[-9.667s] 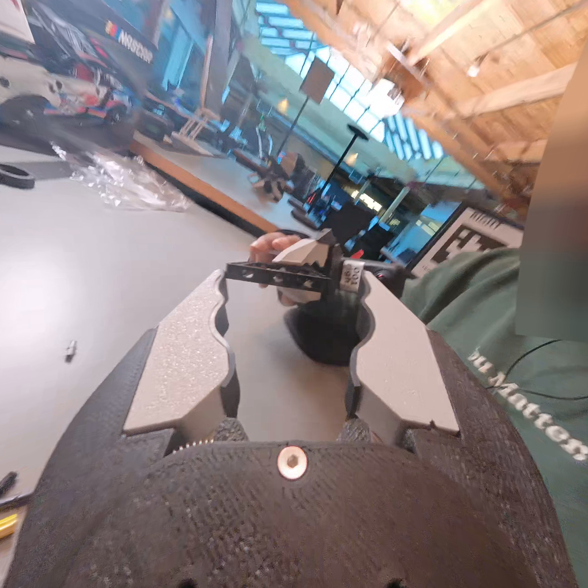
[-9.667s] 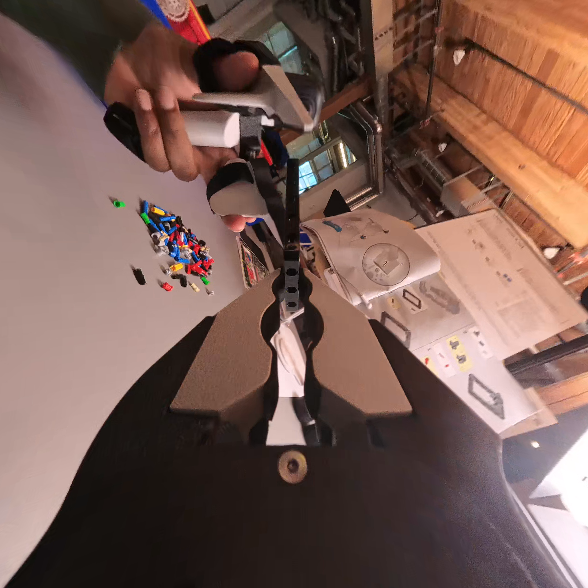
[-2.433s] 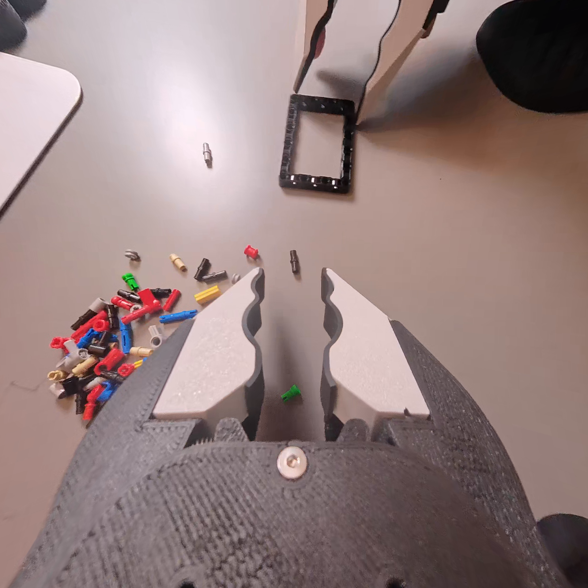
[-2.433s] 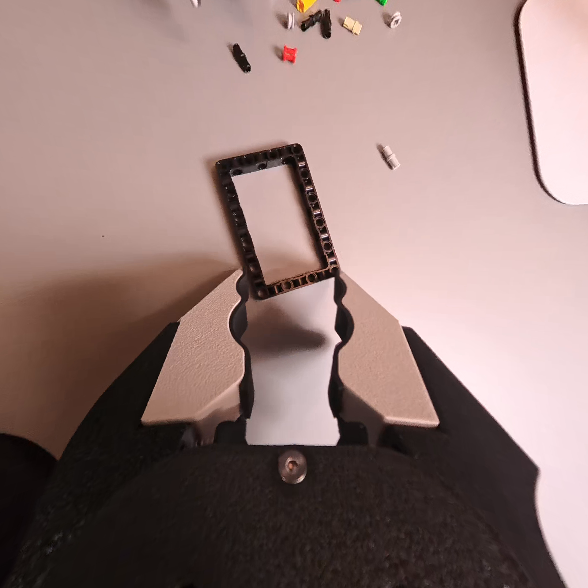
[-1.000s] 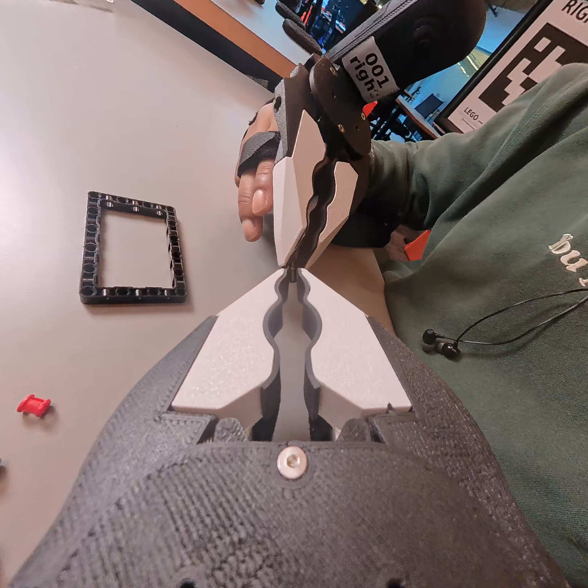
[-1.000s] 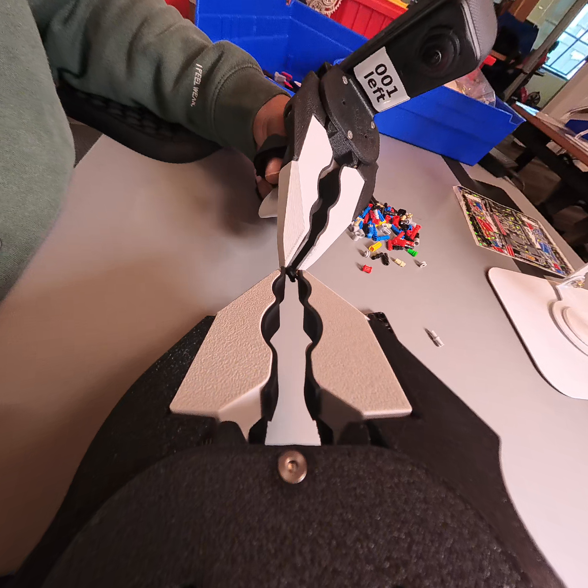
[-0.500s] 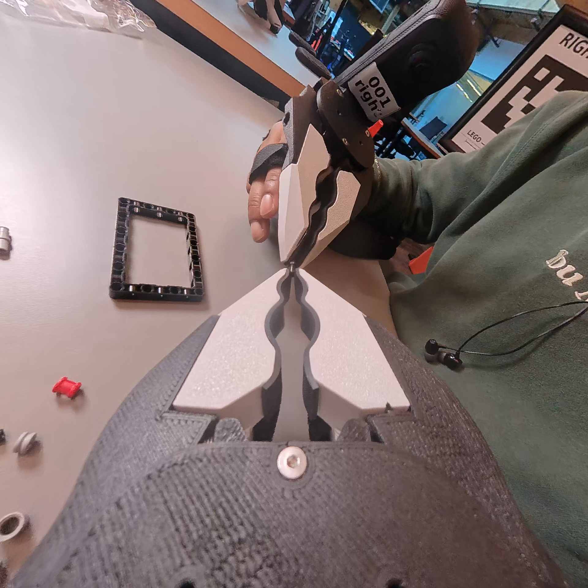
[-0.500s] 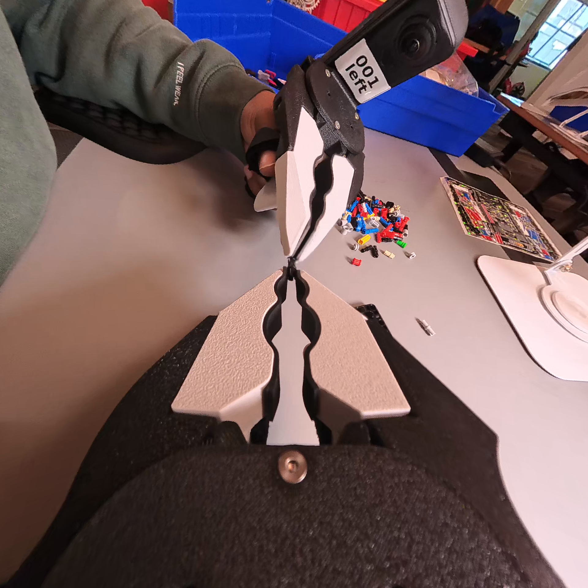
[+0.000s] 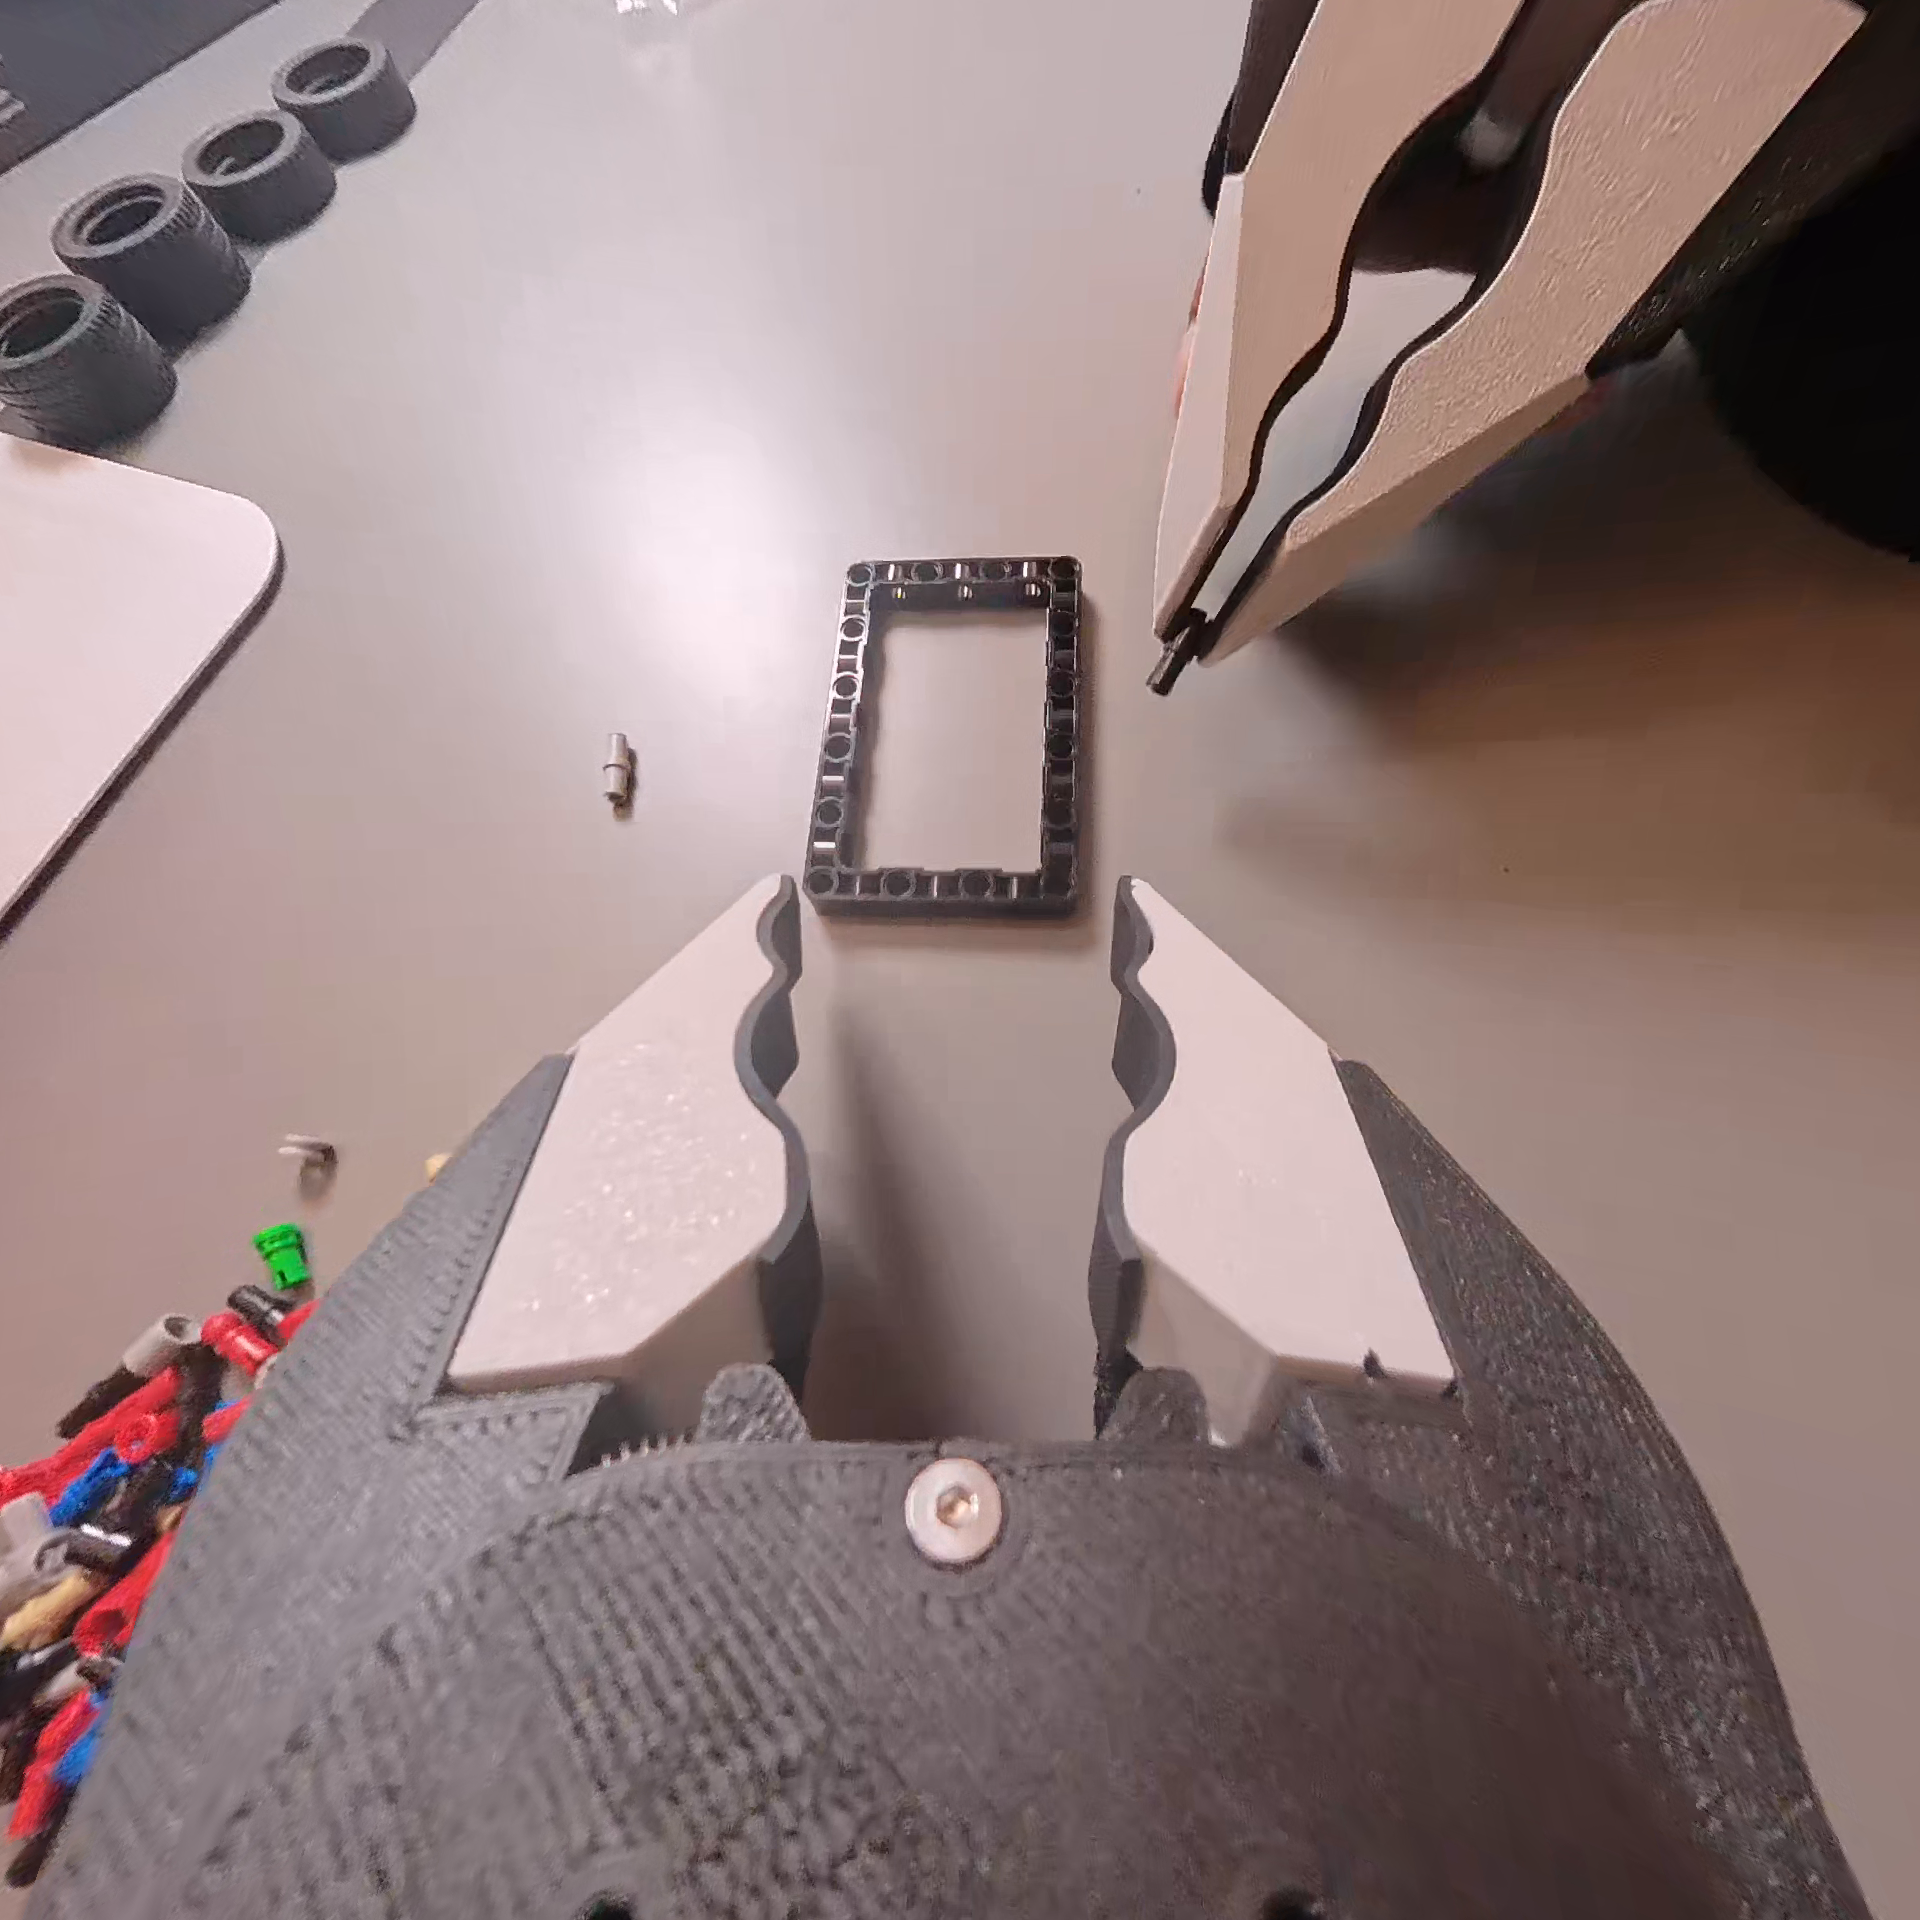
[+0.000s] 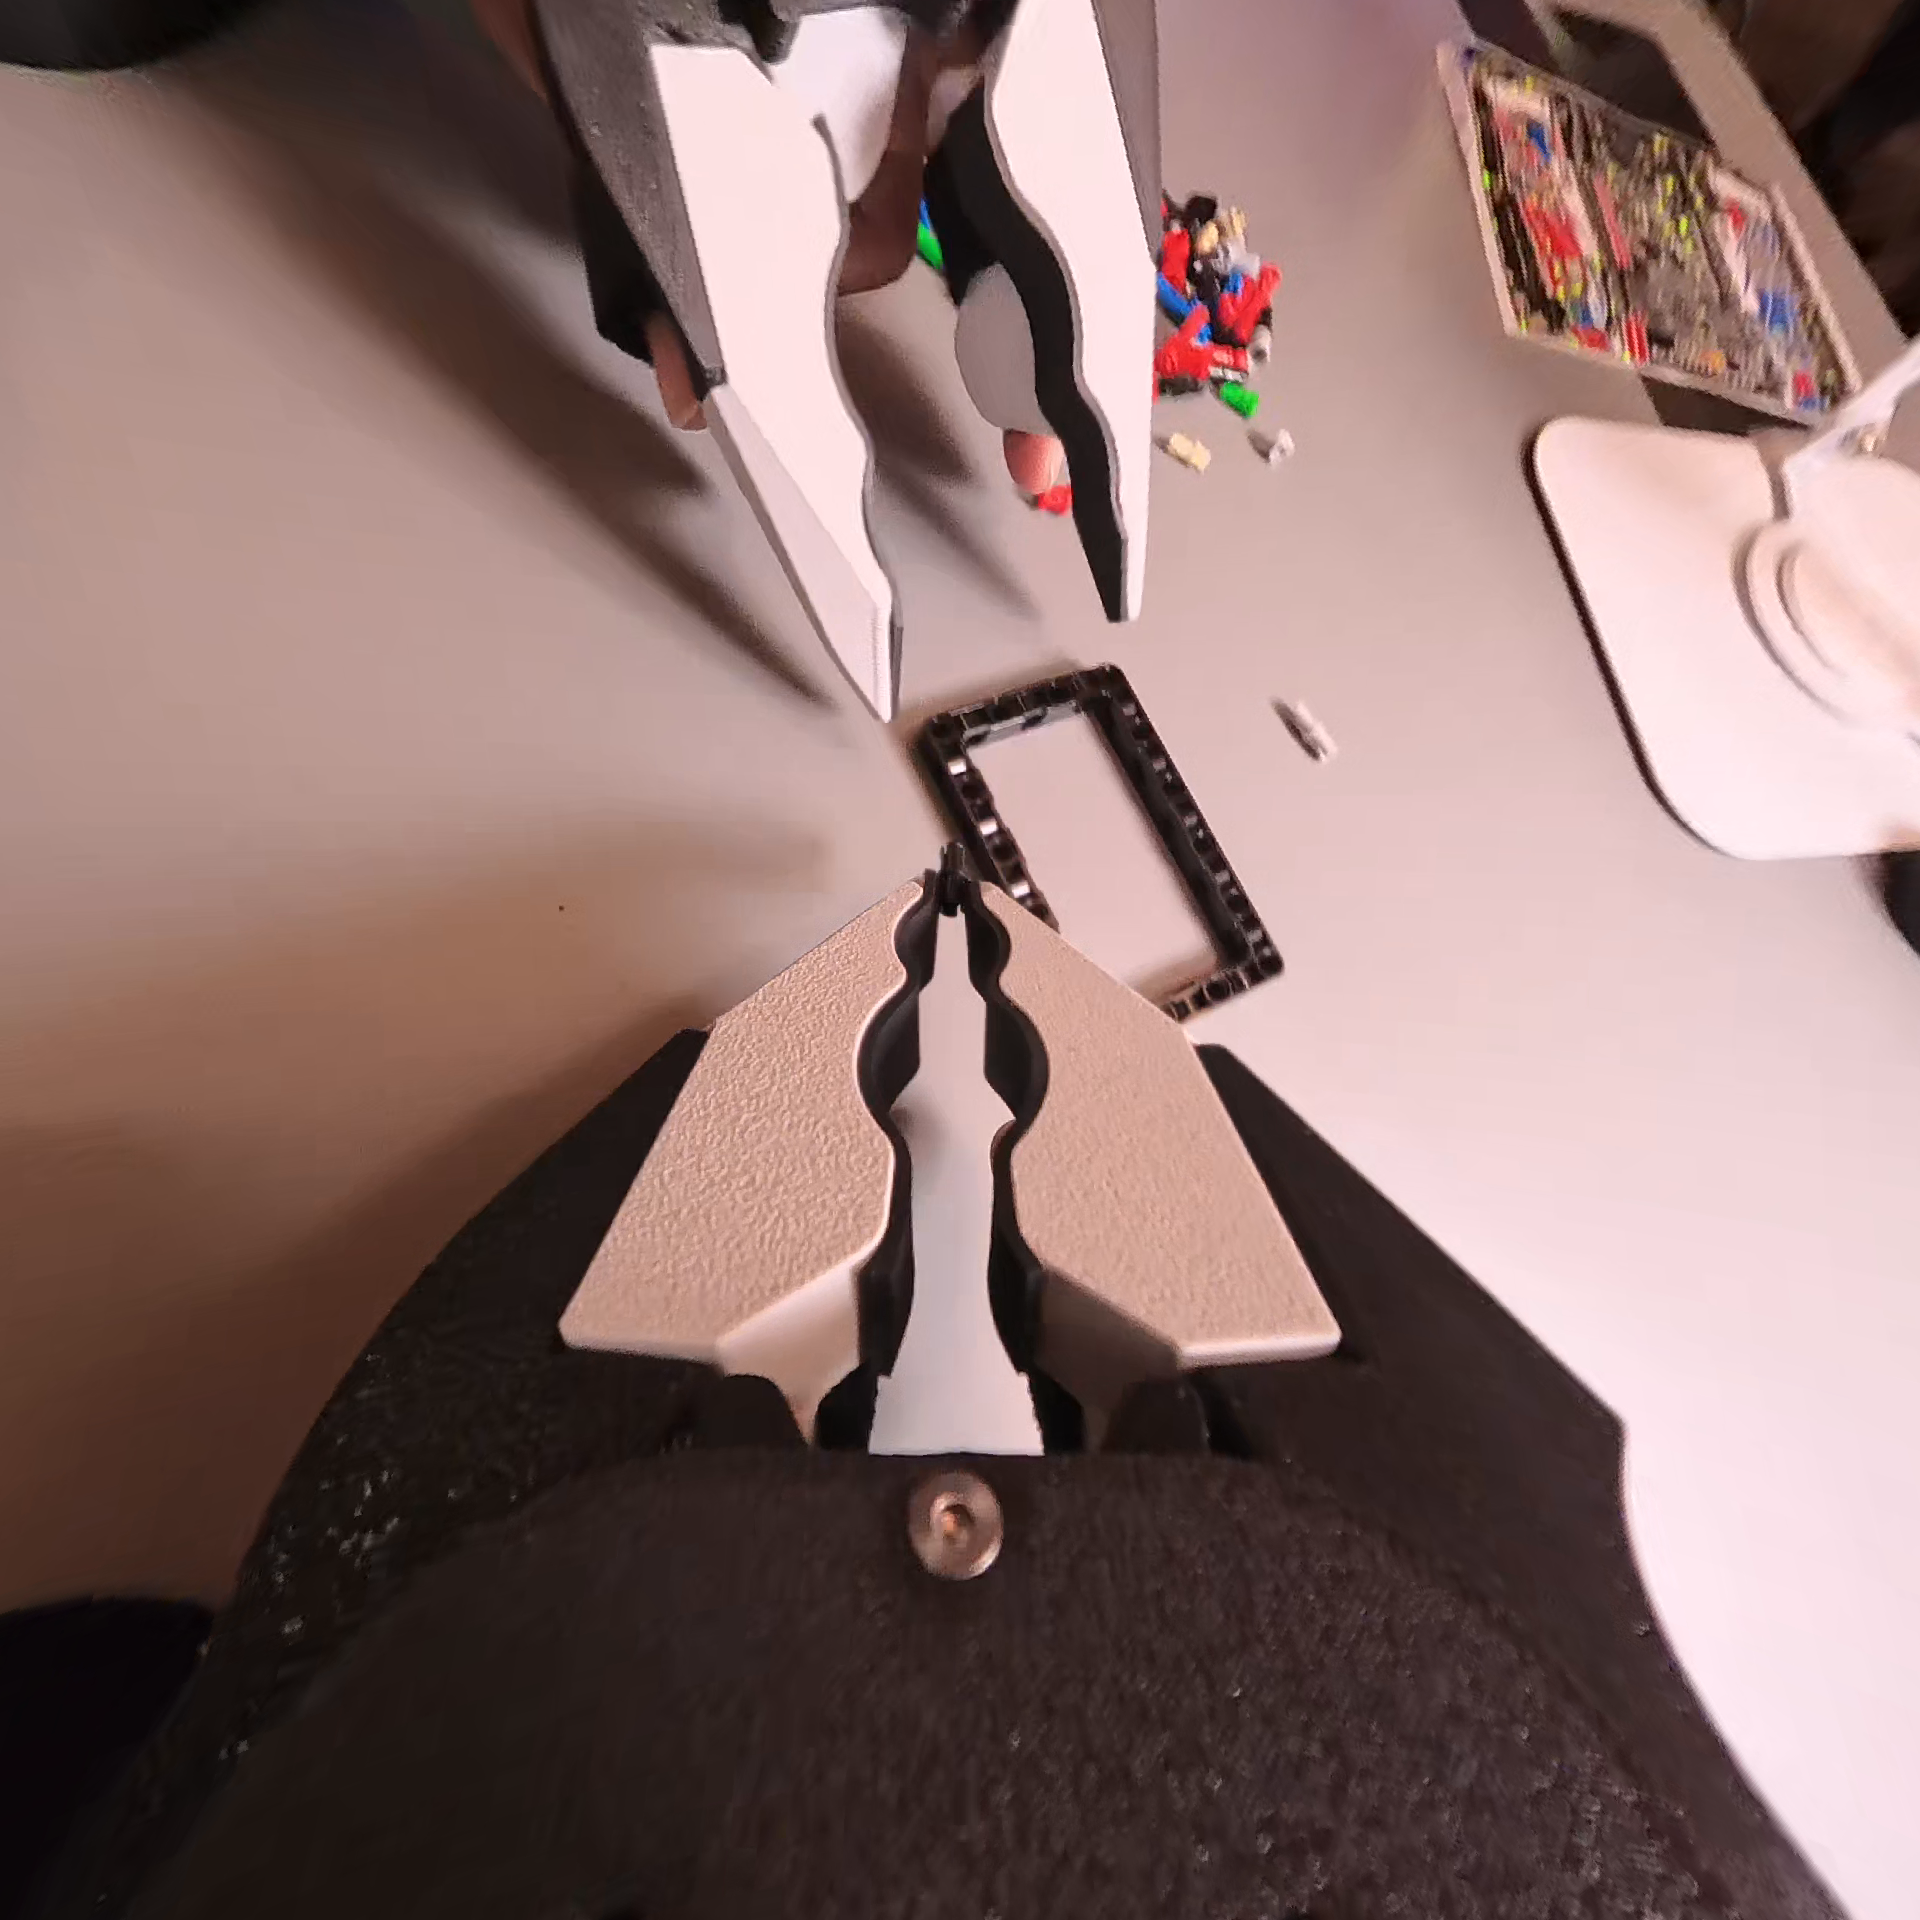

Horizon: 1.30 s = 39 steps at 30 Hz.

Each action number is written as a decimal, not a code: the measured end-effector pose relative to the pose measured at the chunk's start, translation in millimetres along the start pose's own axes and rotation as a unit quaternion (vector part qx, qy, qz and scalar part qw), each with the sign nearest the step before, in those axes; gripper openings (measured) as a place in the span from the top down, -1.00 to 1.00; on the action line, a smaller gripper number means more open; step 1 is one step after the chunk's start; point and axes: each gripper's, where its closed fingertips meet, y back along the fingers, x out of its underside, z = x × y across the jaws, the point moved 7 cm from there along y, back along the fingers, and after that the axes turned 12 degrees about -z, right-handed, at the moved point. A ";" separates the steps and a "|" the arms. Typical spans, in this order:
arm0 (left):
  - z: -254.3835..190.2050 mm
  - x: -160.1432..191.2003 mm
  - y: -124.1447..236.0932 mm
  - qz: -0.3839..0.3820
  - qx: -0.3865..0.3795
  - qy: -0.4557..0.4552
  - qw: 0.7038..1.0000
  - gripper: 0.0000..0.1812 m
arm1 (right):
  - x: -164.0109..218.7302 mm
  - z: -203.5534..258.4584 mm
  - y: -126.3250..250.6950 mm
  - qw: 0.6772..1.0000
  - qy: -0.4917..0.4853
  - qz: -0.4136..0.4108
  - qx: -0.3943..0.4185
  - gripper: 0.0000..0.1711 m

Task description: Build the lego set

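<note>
A: Which step is this, would you say?

B: Fitting a peg into the frame, I think. The black frame point(image 9: 948, 743) lies flat on the grey table point(image 9: 1455, 935), nothing plugged into it that I can see. The right gripper point(image 9: 1195, 642) has its jaws pressed together on a small black peg point(image 9: 1166, 670), and the peg's tip sticks out past the fingertips.

A: How close is the peg to the frame?

B: Near, but apart. In the left wrist view it hangs just beside the frame's far right corner. In the right wrist view the peg point(image 10: 950, 891) sits at the tip of the shut jaws, next to the frame point(image 10: 1195, 831).

A: And the left gripper?

B: The left gripper point(image 9: 956, 914) has its jaws wide apart and holds nothing. Its fingertips hover just short of the frame's near edge, one toward each corner. I cannot tell whether they touch the table.

A: So what does the next move call for?

B: My guess: the left jaws close across the frame to steady it or lift it, then the right brings the peg square to one of the holes and pushes. The peg is tiny and held by its end, so it could tilt or slip.

A: Other parts?

B: A pile of coloured pieces point(image 9: 114, 1455) by the left gripper, a lone grey peg point(image 9: 617, 767) left of the frame, and black tyres point(image 9: 156, 229) farther off.
</note>
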 end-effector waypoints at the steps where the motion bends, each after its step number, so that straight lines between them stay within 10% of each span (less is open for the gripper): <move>1: 0.6 -1.7 -3.7 0.007 -0.002 0.000 1.000 0.32 | 0.9 -2.5 2.5 1.000 -0.010 0.001 0.004 0.98; 31: -16.6 3.5 -1.7 0.075 0.009 0.064 0.995 0.38 | 38.0 -41.5 17.5 0.974 -0.108 0.125 0.153 0.88; 39: 15.2 -16.7 37.4 0.017 -0.019 0.085 0.996 0.34 | 18.6 -49.6 27.3 0.974 -0.125 0.046 0.182 0.83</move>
